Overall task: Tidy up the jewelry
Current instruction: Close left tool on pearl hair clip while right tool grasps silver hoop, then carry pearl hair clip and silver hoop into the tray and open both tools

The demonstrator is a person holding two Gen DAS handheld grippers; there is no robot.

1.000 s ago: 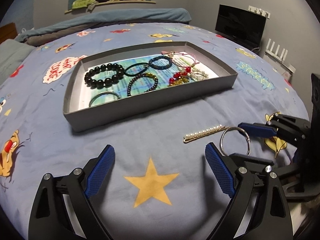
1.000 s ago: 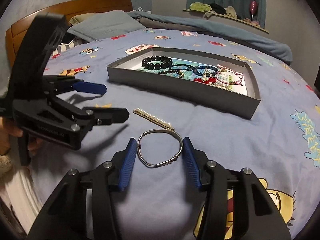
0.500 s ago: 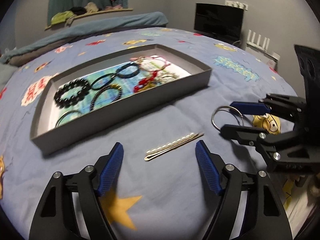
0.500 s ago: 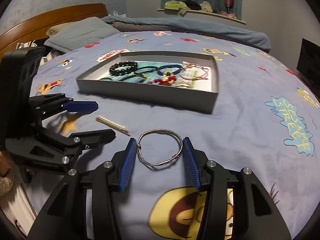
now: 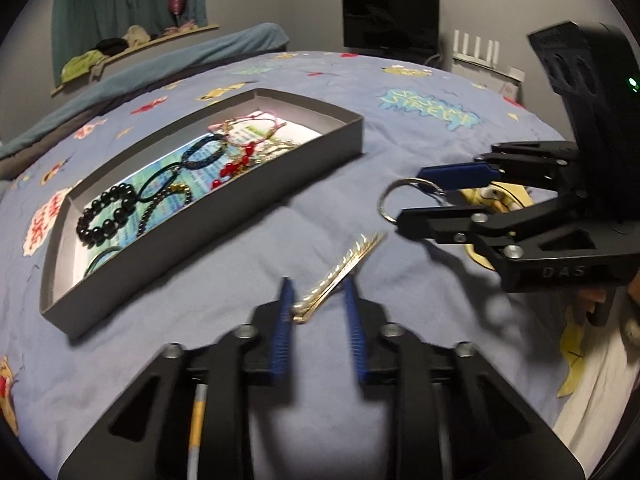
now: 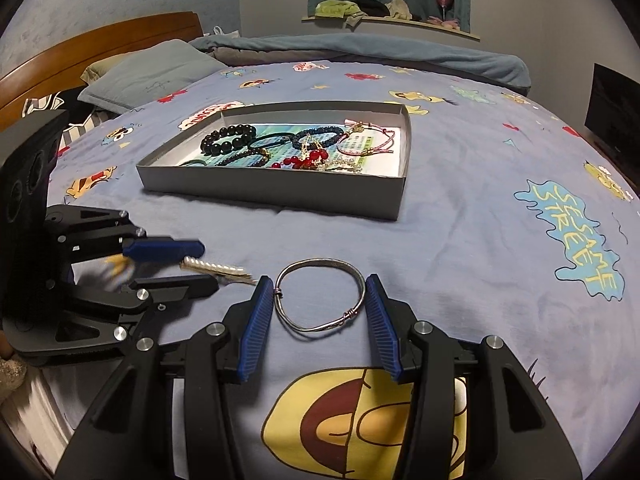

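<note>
Grey tray (image 5: 256,196) of bracelets lies on the bedspread (image 5: 400,128) in the left wrist view; nearer the camera than the tray, the left gripper (image 5: 318,304) has its fingers narrowed about one end of the pearl hairpin (image 5: 340,270), contact not confirmed. In the right wrist view, nearer than the tray (image 6: 280,196), the right gripper (image 6: 320,312) brackets the silver bangle (image 6: 320,300), fingers just beside its rim, grip not confirmed.

We're in a dim, bluish room, with dark fisheye corners bending the bed (image 6: 460,208) at the edges. Glare whitens the tray (image 5: 256,196) floor in the left wrist view, where motion blur smears the hair clip (image 5: 340,272). Soft shadows pool under the left gripper (image 5: 318,300). The right wrist view is sharper.
</note>
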